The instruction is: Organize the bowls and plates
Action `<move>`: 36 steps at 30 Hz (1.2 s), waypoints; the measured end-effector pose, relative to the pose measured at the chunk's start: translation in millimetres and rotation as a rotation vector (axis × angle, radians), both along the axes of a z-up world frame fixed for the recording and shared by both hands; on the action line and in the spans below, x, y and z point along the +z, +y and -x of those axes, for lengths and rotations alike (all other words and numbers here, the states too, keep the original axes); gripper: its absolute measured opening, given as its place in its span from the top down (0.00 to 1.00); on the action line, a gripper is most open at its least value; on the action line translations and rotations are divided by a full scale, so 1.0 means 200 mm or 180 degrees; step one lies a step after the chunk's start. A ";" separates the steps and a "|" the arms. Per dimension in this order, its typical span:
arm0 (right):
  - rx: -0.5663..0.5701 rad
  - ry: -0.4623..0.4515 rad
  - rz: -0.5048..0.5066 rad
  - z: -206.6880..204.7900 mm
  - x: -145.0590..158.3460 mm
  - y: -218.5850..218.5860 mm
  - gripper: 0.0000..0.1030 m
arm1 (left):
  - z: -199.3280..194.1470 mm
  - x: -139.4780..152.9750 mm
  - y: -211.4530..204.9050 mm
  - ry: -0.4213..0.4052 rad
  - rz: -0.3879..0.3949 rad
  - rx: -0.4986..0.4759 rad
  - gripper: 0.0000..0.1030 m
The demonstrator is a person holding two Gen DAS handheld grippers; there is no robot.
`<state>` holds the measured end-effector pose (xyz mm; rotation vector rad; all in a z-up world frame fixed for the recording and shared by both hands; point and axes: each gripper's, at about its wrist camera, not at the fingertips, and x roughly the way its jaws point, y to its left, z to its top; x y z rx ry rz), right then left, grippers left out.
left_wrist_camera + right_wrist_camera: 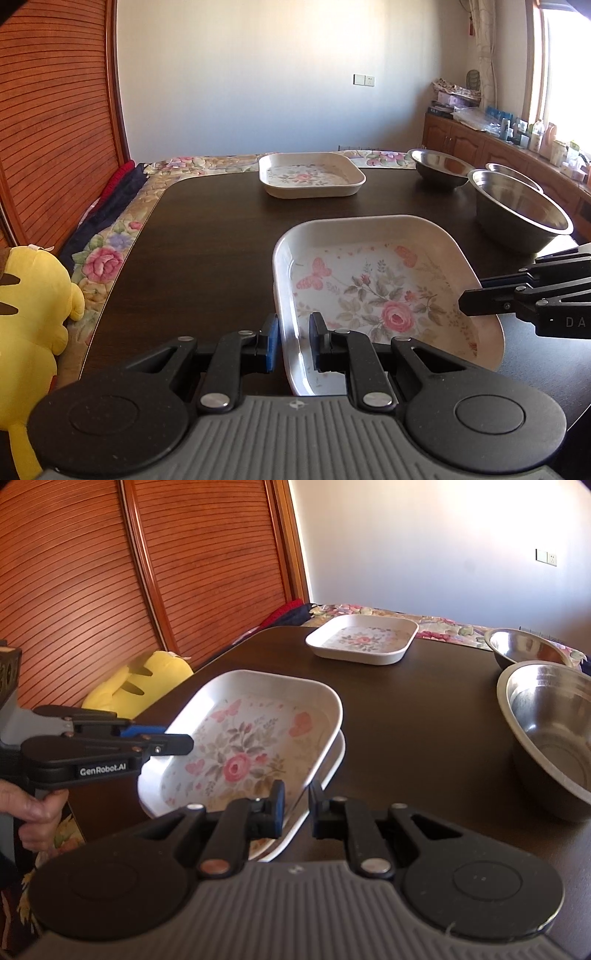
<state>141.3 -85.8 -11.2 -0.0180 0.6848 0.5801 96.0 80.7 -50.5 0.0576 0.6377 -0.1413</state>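
Observation:
A square cream plate with a rose and butterfly print (369, 288) (251, 746) is held between both grippers, slightly tilted. My left gripper (293, 343) (184, 744) is shut on its near-left rim. My right gripper (298, 808) (469, 302) is shut on its right rim. In the right wrist view, a second matching plate (337, 755) lies directly under it on the dark table (406, 709). A third floral plate (310, 177) (362, 638) sits at the far side. Steel bowls (517, 206) (439, 166) (550, 738) stand to the right.
A yellow plush toy (33, 314) (140, 679) lies beside the table's left edge on a floral cover. Slatted wooden doors (55, 110) rise on the left. A person's hand (33, 812) grips the left gripper's handle. A cluttered cabinet (517, 140) runs along the right wall.

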 end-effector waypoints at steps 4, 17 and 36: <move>-0.0006 -0.0022 0.0002 0.00 0.00 0.00 0.83 | 0.00 -0.01 0.00 -0.0008 -0.0023 0.0010 0.83; -0.0036 -0.0052 -0.0007 0.01 -0.02 0.00 0.80 | 0.00 -0.01 0.02 -0.0016 -0.0004 0.0040 0.82; -0.0079 -0.0407 0.0020 -0.09 0.20 -0.10 0.80 | -0.17 0.13 0.09 -0.0150 -0.0040 0.0123 0.75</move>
